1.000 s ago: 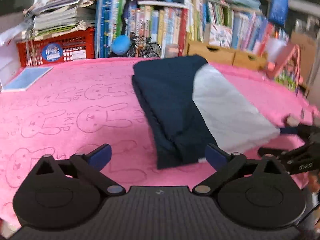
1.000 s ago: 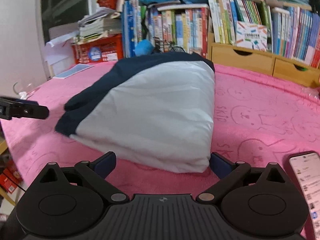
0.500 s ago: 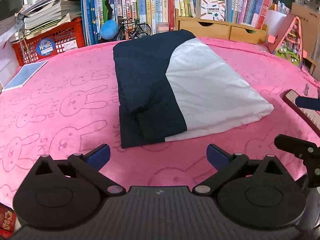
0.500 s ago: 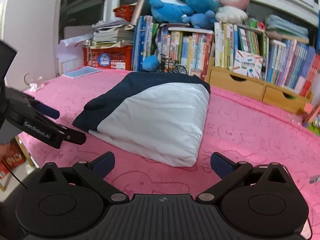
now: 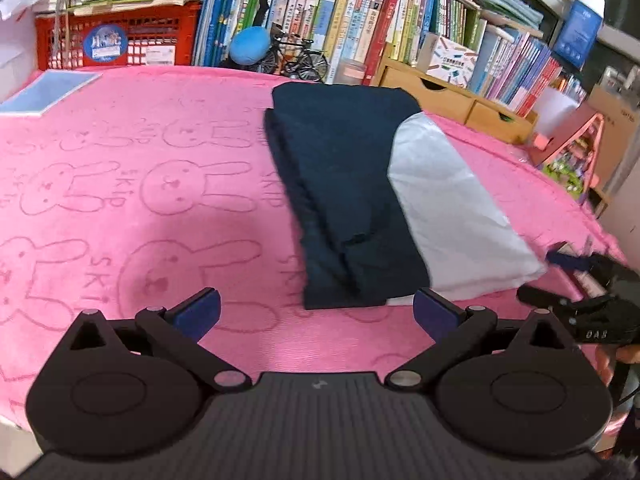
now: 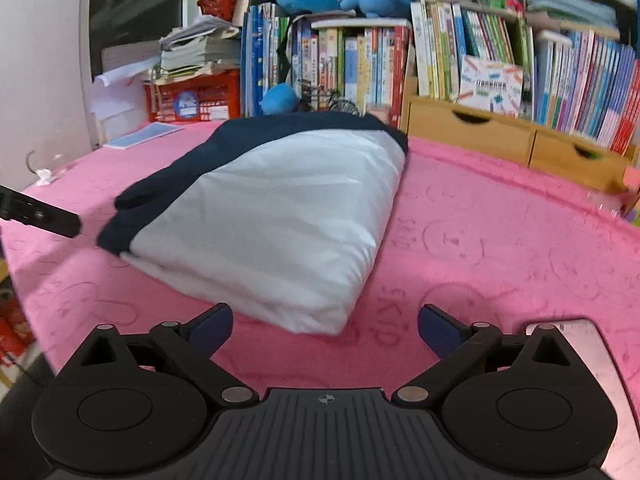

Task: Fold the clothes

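A folded garment, navy [image 5: 348, 184] on one side and white [image 6: 272, 224] on the other, lies on the pink rabbit-print blanket [image 5: 120, 200]. My left gripper [image 5: 316, 314] is open just short of the garment's near navy edge, with nothing between its pads. Low over the blanket, my right gripper [image 6: 325, 332] faces the white corner. Its jaws are wide and closing a little, and the pads do not touch the cloth. The left wrist view shows the right gripper [image 5: 552, 276] by the white corner. One left finger [image 6: 40, 212] shows at the left edge of the right wrist view.
A phone [image 6: 580, 360] lies on the blanket beside my right gripper. A blue booklet [image 5: 48, 90] rests at the far left. Behind the blanket stand a red crate [image 5: 116, 36], rows of books [image 6: 360, 64] and wooden drawers [image 6: 500, 136].
Half a second ago both grippers were drawn back from the garment, which looked smaller. Both have since come close to its near edge again.
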